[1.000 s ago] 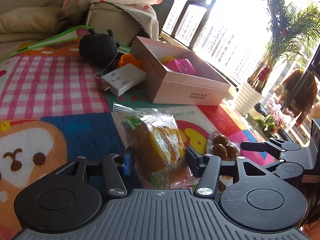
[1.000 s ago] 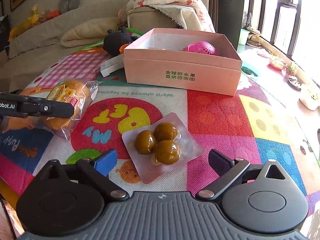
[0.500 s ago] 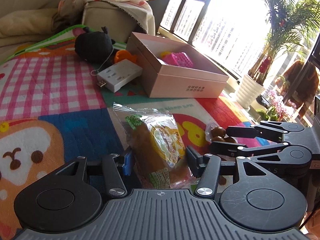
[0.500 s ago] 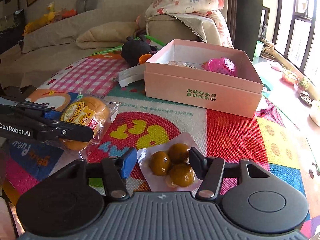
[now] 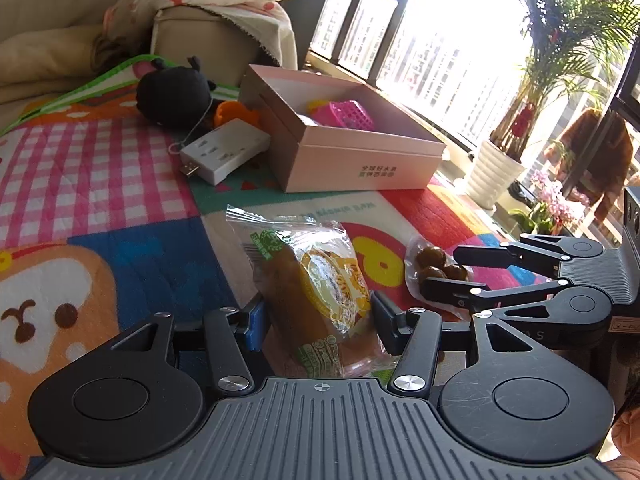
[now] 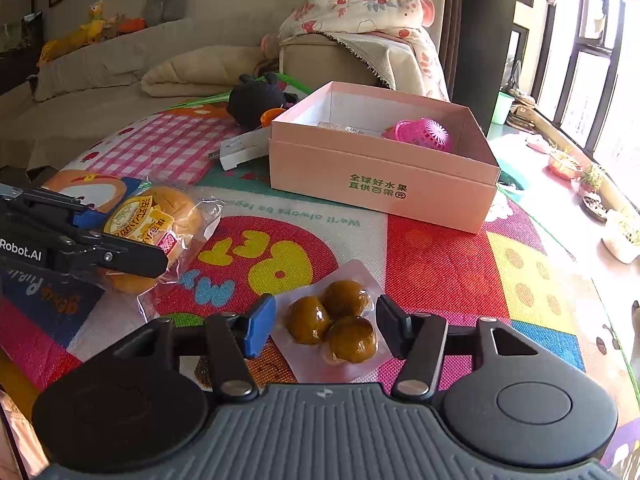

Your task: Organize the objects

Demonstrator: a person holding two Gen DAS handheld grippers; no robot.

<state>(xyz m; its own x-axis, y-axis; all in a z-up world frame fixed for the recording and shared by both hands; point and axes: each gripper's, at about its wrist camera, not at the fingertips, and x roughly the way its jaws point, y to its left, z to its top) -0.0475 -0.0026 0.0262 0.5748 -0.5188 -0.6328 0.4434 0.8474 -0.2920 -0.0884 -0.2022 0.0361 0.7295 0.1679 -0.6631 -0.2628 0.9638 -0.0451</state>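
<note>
Right wrist view: right gripper was spread wide a second ago with the pouch of three brown balls lying ahead of it; now the pouch sits between the jaws. They squeezed in and are opening a little again. Blue pad is at the pouch's edge, black pad just off the other edge; I can't tell if either presses. Looks like grip adjustment, not a secure pick yet. Pouch lies on the play mat, well short of the pink box.

Left gripper unchanged: jaws part-spread, pinching the wrapped bun by its sides, bun low over the mat. Likely ready to carry to the box once lifted.

Left view adds: right gripper's fingers side-on, flanking the pouch; white adapter by the box, black plush behind. Right view shows the box interior better: pink basket, flat packet at back.
</note>
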